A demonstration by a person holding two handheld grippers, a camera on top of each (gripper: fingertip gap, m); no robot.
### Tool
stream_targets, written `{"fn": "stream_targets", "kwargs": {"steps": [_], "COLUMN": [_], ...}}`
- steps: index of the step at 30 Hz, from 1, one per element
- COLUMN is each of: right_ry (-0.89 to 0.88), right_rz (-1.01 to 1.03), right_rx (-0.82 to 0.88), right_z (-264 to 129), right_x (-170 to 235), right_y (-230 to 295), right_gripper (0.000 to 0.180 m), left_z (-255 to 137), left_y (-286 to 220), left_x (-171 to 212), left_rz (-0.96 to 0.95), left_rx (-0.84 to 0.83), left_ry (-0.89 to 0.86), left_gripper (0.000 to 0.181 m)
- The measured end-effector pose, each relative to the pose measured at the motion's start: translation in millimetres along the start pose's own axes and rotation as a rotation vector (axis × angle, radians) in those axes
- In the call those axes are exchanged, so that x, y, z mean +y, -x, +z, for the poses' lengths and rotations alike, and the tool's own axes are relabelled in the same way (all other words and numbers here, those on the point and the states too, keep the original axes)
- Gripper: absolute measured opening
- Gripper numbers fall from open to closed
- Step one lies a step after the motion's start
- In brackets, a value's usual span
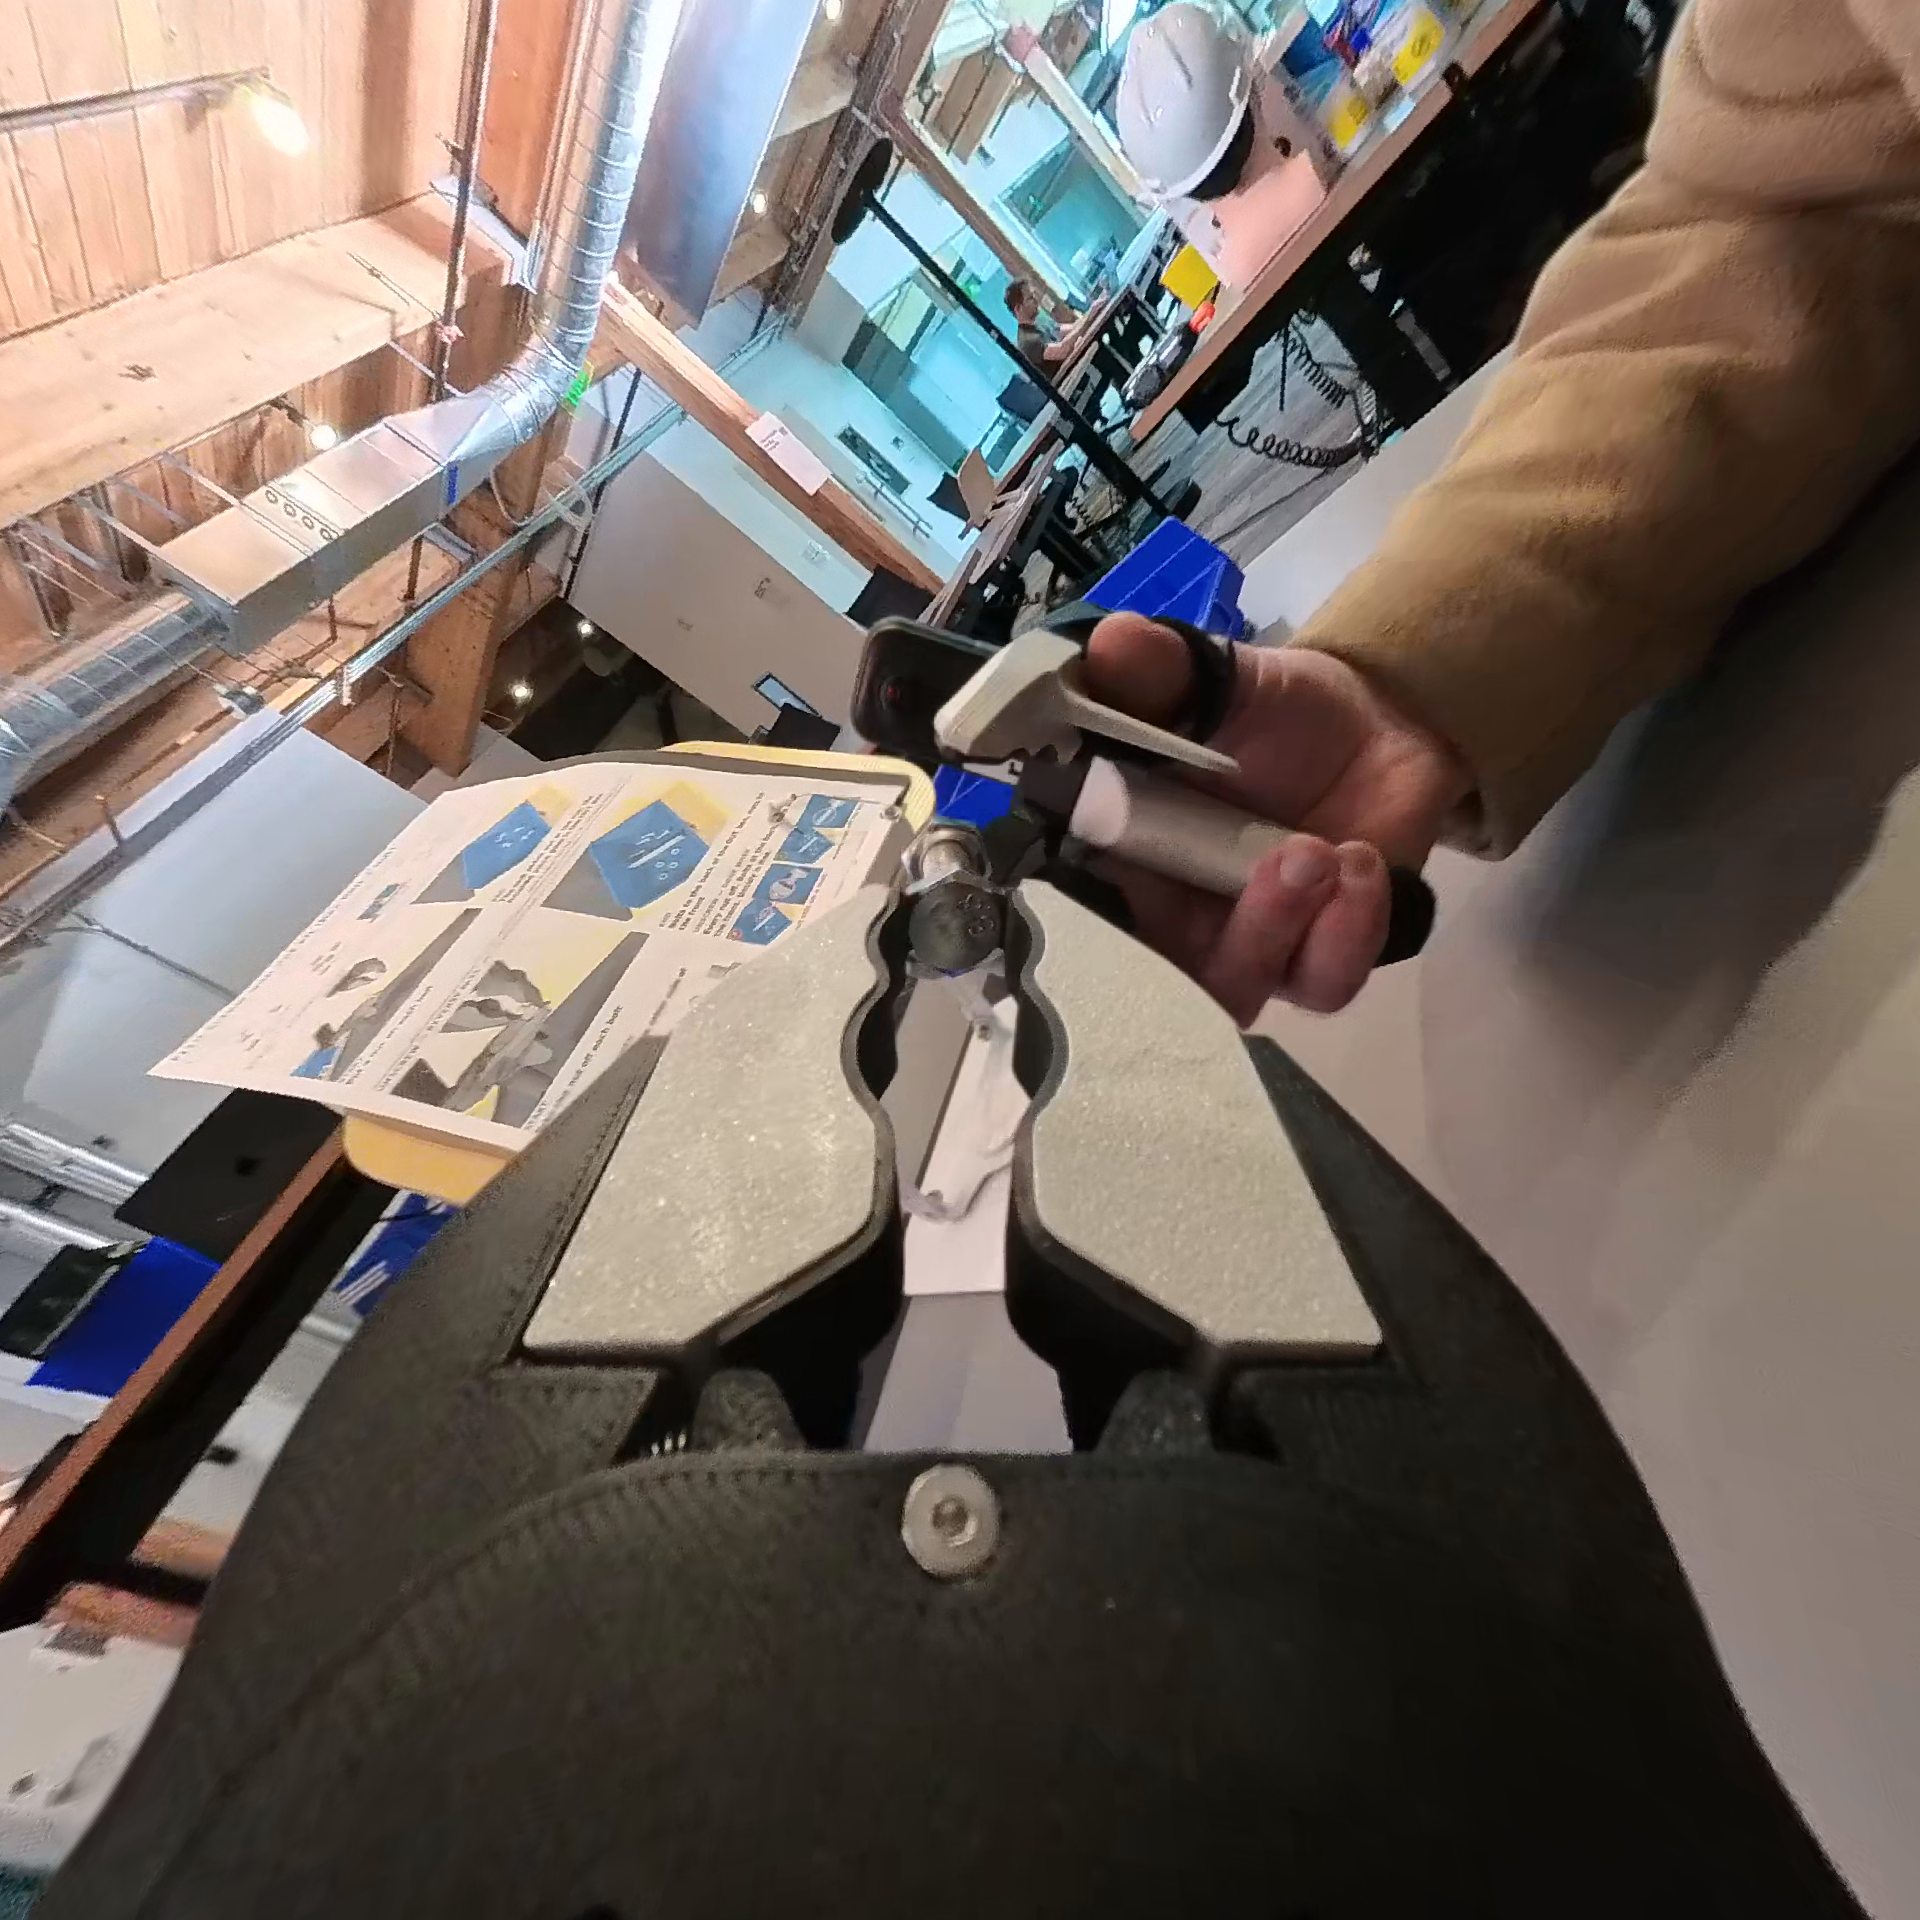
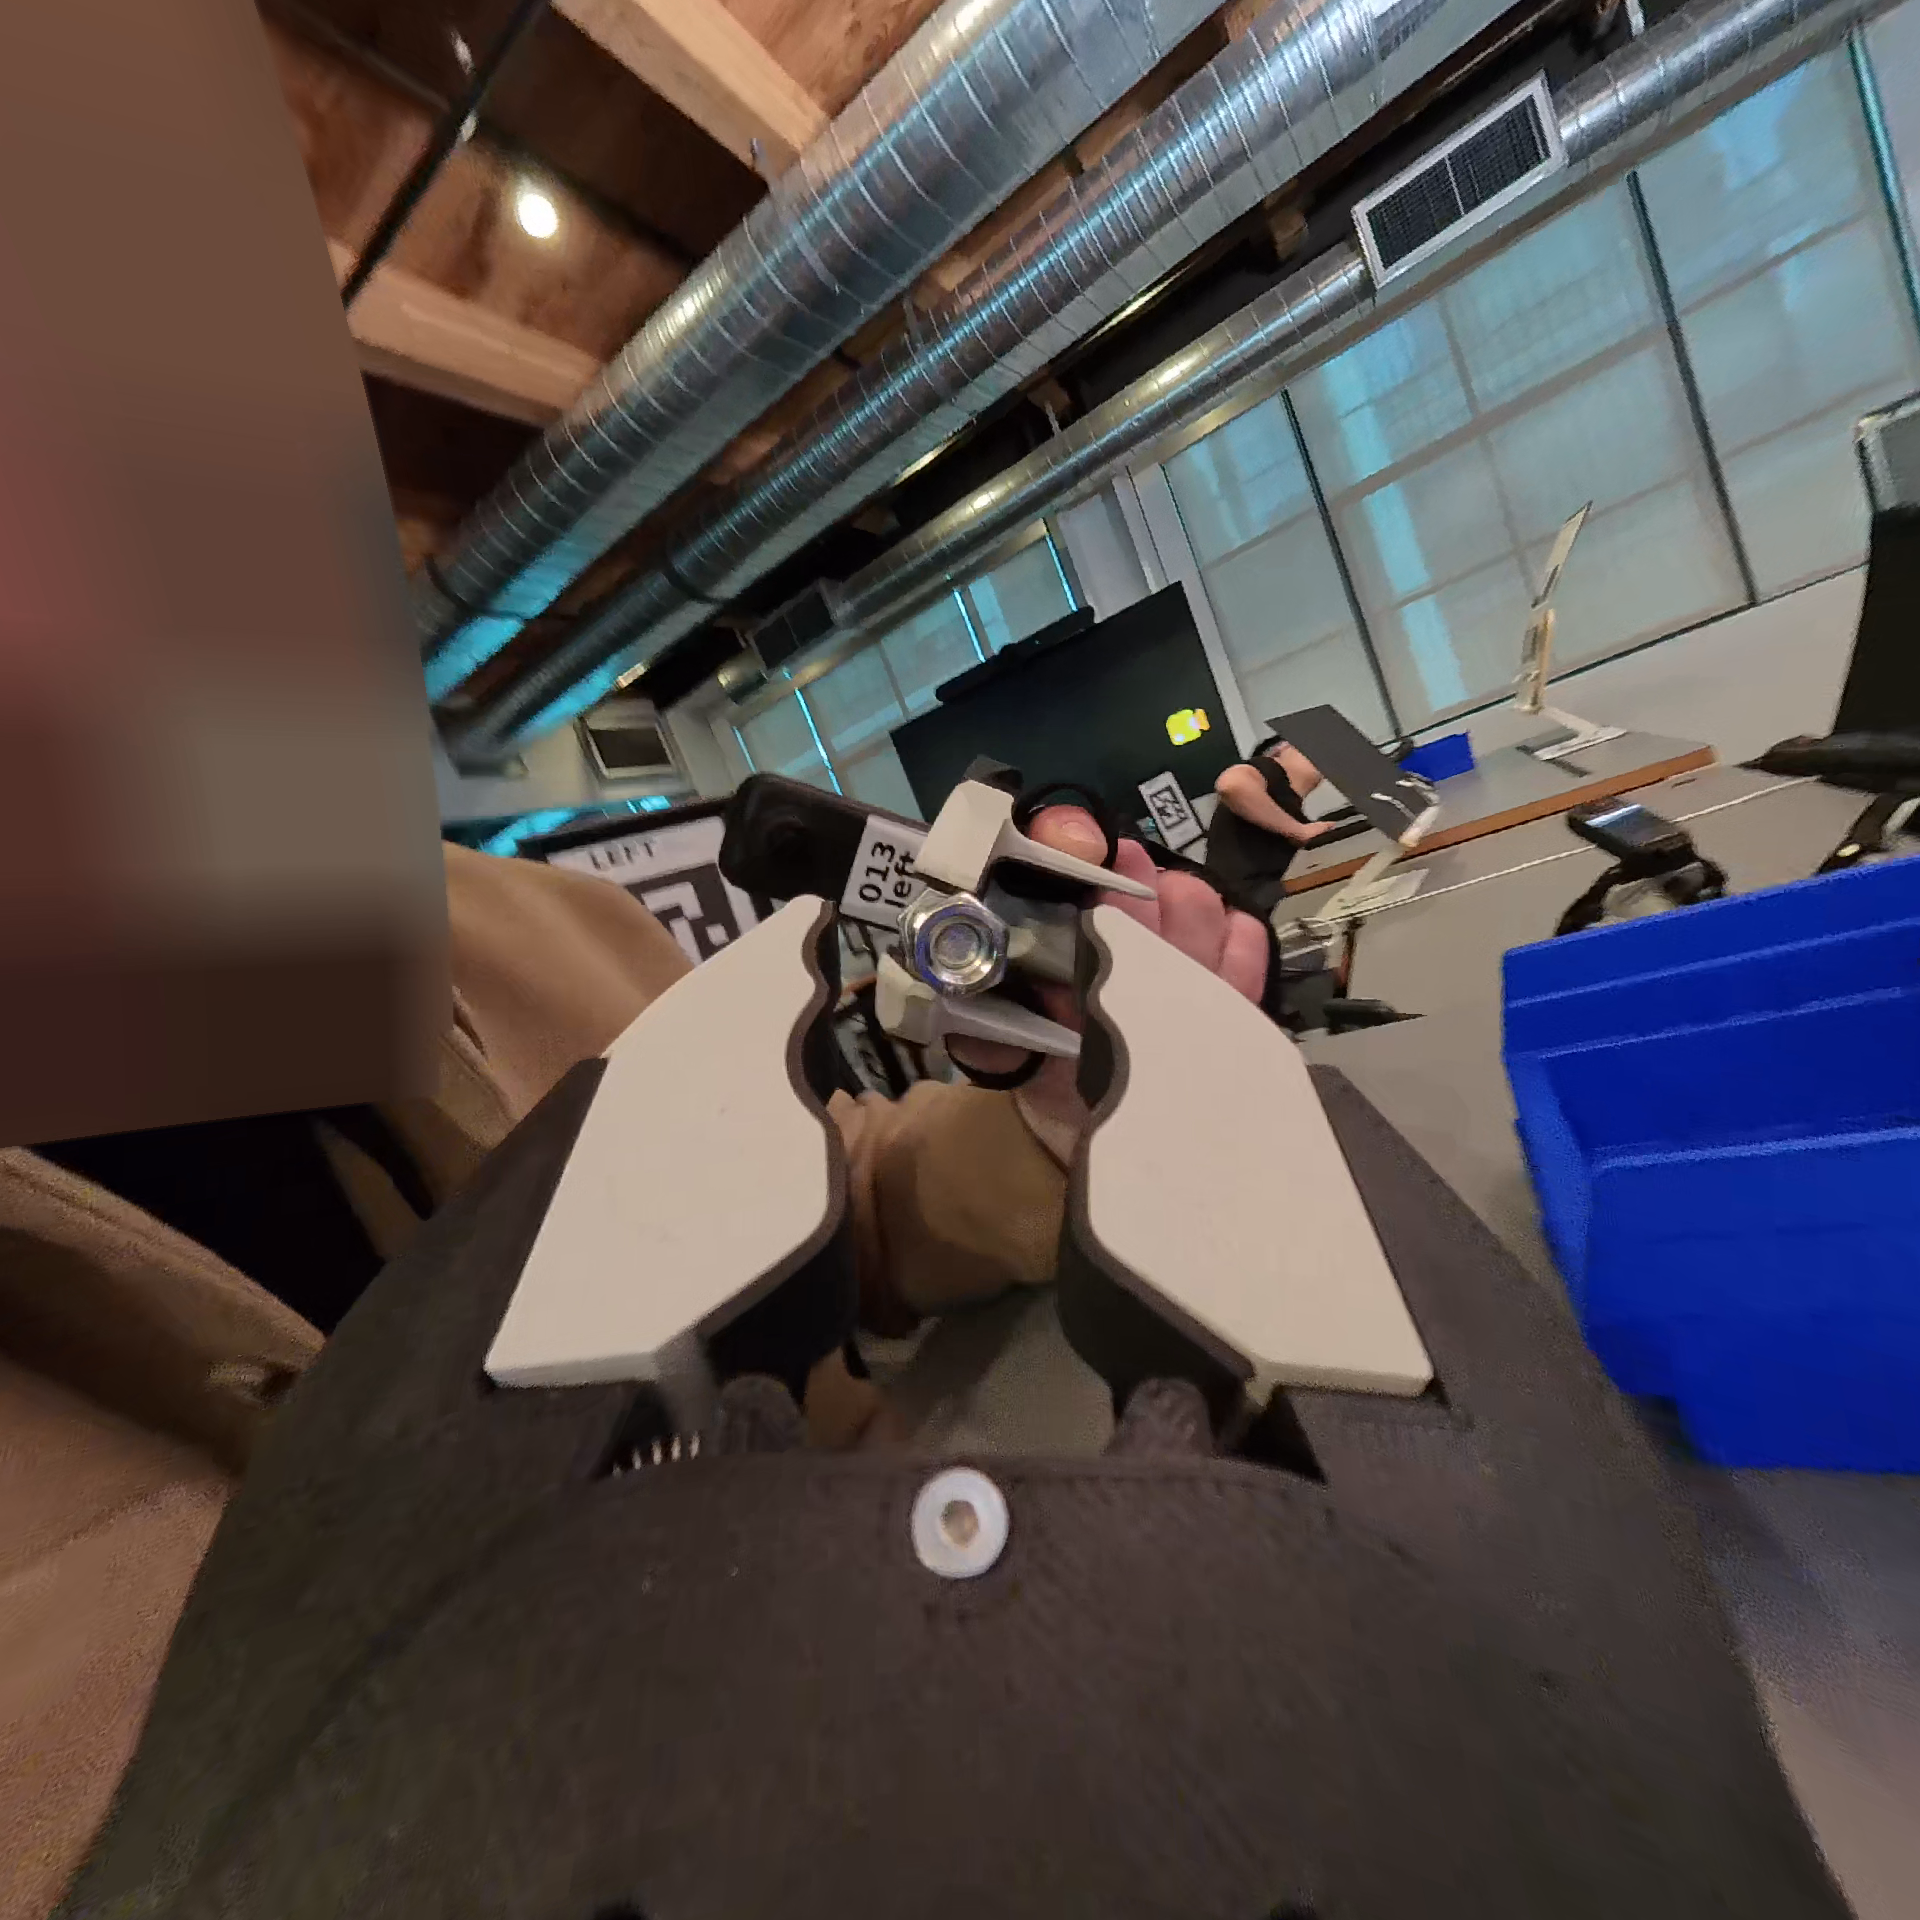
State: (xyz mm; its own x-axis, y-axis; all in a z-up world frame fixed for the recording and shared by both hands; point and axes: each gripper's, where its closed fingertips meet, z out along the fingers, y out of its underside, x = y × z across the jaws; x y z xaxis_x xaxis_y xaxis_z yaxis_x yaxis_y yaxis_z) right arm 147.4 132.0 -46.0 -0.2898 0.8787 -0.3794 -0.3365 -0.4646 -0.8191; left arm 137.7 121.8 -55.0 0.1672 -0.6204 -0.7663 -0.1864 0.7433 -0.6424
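In the left wrist view my left gripper (image 1: 951, 925) is shut on the dark head of a bolt (image 1: 951, 928), held in the air above the grey table (image 1: 1558, 1351). Its silver shaft with a nut (image 1: 935, 860) points away toward the right gripper (image 1: 1013, 842), which a hand in a tan sleeve holds. In the right wrist view the silver flanged nut (image 2: 951, 948) sits between the fingertips of my right gripper (image 2: 951, 940). The jaws stand wider than the nut, with a gap on each side. The left gripper and its hand (image 2: 1195, 935) show just beyond.
A printed instruction sheet on a yellow board (image 1: 520, 935) stands just left of the bolt. A blue bin (image 2: 1714, 1143) sits on the table at the right; blue bins (image 1: 1174, 582) also show behind the hand. A white paper (image 1: 956, 1247) lies below the left fingers. Only a small space, under 4 cm, lies between the two pairs of fingers.
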Motion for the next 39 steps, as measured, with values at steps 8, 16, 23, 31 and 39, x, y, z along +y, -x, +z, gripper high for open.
{"fn": "stream_targets", "kwargs": {"steps": [8, 16, 23, 31, 39], "right_ry": [0.120, 0.178, 0.173, 0.182, 0.228], "right_rz": [-0.209, -0.233, -0.262, -0.310, -0.308], "right_rx": [0.002, -0.036, 0.038, 0.023, 0.049], "right_z": [1, 3, -4, -2, -8], "right_x": [5, 19, 13, 9, 14], "right_y": [12, 17, 2, 12, 1], "right_gripper": [0.040, 0.025, 0.033, 0.034, 0.034], "left_z": [2, -2, -5, 1, -3], "left_y": [-4, 4, 6, 1, 6], "left_x": [-5, -8, -8, -3, -2], "left_rz": [-0.070, -0.113, -0.153, -0.170, -0.186], "left_rx": [0.027, 0.008, 0.015, 0.031, 0.014], "left_ry": [-0.046, -0.080, -0.104, -0.090, -0.092], "left_gripper": [0.017, 0.017, 0.017, 0.017, 0.017]}}
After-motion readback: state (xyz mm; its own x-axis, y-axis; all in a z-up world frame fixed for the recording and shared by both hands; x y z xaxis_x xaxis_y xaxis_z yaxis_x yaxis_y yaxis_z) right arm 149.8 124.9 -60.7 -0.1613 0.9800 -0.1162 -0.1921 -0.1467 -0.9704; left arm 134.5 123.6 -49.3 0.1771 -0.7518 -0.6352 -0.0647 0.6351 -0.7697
